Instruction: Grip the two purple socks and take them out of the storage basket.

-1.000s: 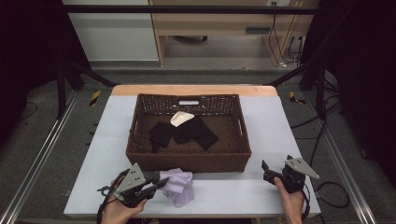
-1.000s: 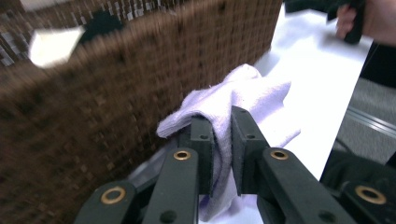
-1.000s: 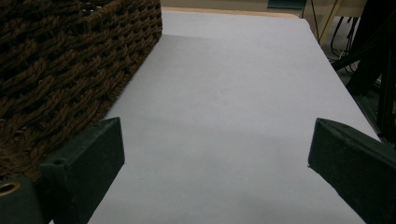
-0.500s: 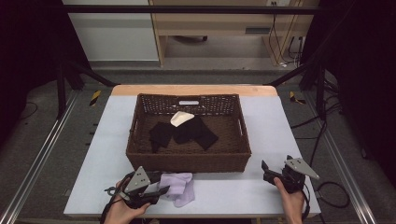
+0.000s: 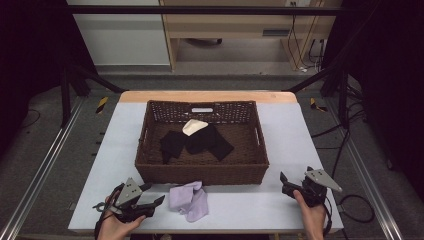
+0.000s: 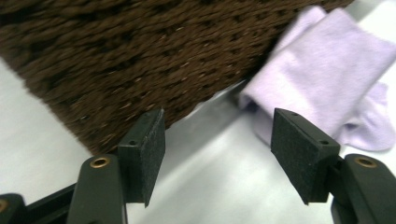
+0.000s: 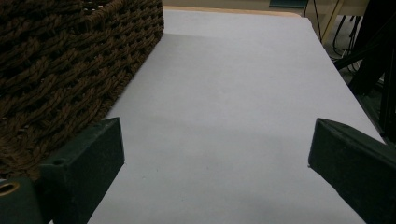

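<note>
1. Since a second ago the left tool has let go of the lilac sock and backed off to the sock's left; its jaws have just been opening, nothing between them.
2. Sock lies on the bench, against the basket's front wall (a drop-off, I judge).
3. Right tool: jaws wide, empty.

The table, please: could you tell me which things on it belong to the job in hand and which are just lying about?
In the job:
- lilac fabric socks
- left tongs, open, just released
- brown woven wicker basket

Lying about:
- black cloth pieces
- cream cloth piece
- right tongs, open
</note>
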`<state>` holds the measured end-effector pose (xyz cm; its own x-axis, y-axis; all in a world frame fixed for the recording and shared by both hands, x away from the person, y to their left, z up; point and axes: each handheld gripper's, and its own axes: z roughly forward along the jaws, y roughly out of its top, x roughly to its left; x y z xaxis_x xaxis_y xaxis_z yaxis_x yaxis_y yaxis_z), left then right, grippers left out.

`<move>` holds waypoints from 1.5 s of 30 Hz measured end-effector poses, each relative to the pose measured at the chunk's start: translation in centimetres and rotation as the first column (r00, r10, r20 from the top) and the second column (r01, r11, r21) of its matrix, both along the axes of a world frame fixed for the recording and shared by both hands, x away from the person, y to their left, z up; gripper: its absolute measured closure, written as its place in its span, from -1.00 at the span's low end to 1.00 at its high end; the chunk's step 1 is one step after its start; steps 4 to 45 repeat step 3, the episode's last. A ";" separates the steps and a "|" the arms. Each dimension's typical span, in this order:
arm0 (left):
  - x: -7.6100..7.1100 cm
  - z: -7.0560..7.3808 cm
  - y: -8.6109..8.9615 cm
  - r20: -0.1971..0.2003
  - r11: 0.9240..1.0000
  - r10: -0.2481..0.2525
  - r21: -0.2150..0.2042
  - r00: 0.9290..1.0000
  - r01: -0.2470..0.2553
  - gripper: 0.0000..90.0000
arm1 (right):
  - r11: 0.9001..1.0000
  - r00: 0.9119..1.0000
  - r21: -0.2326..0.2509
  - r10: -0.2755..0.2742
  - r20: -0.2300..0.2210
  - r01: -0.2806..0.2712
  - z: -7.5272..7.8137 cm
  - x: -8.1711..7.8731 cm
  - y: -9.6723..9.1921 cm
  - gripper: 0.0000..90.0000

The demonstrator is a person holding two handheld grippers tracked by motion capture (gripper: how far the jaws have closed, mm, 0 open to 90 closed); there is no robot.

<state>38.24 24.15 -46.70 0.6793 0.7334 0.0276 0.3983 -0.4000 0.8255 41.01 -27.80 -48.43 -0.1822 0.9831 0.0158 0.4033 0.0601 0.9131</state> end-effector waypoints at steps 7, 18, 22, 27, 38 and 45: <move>0.2 -0.1 0.2 0.000 1.000 0.018 0.008 1.000 -0.018 -0.23 | 1.000 1.000 0.005 0.001 0.000 -0.001 0.0 0.0 0.0 -0.91; 0.2 -0.1 0.2 0.000 1.000 0.018 0.008 1.000 -0.018 -0.23 | 1.000 1.000 0.005 0.001 0.000 -0.001 0.0 0.0 0.0 -0.91; 0.2 -0.1 0.2 0.000 1.000 0.018 0.008 1.000 -0.018 -0.23 | 1.000 1.000 0.005 0.001 0.000 -0.001 0.0 0.0 0.0 -0.91; 0.2 -0.1 0.2 0.000 1.000 0.018 0.008 1.000 -0.018 -0.23 | 1.000 1.000 0.005 0.001 0.000 -0.001 0.0 0.0 0.0 -0.91; 0.2 -0.1 0.2 0.000 1.000 0.018 0.008 1.000 -0.018 -0.23 | 1.000 1.000 0.005 0.001 0.000 -0.001 0.0 0.0 0.0 -0.91; 0.2 -0.1 0.2 0.000 1.000 0.018 0.008 1.000 -0.018 -0.23 | 1.000 1.000 0.005 0.001 0.000 -0.001 0.0 0.0 0.0 -0.91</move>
